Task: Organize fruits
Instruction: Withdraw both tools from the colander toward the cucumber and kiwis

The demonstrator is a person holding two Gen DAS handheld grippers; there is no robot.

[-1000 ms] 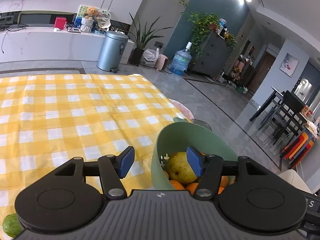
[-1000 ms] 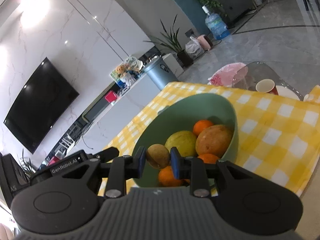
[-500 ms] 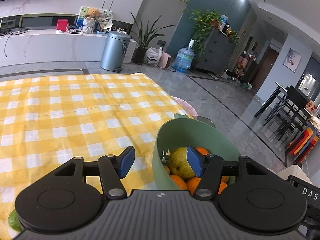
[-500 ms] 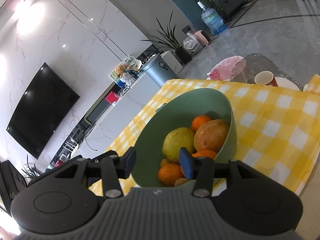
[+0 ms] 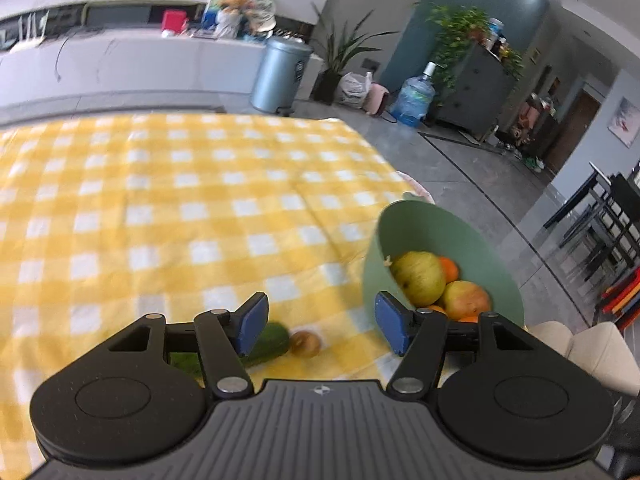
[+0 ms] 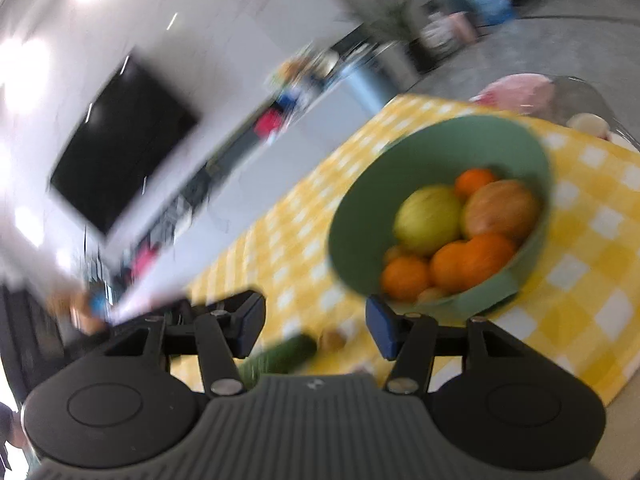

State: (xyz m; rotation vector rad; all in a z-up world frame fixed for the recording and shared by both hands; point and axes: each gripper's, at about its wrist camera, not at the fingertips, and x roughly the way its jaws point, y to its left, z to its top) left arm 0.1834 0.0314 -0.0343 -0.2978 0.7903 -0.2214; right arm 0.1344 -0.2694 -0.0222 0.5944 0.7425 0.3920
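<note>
Freed of the small brown fruit it pinched a second ago, the right tool [image 6: 316, 328] hangs spread and empty beside the full green bowl [image 6: 360, 208], where another fruit [image 6: 332, 339] and a cucumber [image 6: 280, 356] lie loose on the counter [image 6: 580, 248] and a careless swing could send either rolling off the near edge.

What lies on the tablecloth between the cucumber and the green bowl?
A small brown fruit lies between the cucumber and the green bowl, beside the cucumber's end; the left wrist view shows it best.
</note>
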